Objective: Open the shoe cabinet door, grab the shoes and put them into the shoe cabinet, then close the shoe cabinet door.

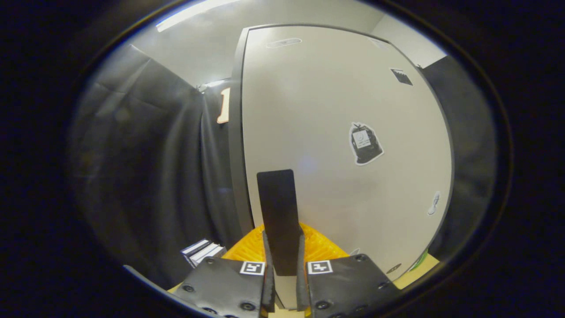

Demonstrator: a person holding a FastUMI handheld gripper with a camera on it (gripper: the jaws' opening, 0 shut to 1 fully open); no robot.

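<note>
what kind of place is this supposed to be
Likely a staged recording booth posing as a home entryway: black cloth walls, a pale flat cabinet door bearing stickers, and its black upright handle pinched between the gripper fingers.

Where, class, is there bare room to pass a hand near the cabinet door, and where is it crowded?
Free: the gap between the white door's left edge and the black curtain, above the books. Crowded: low down, where the tongs are shut on the black handle, with an orange object just behind it.
</note>
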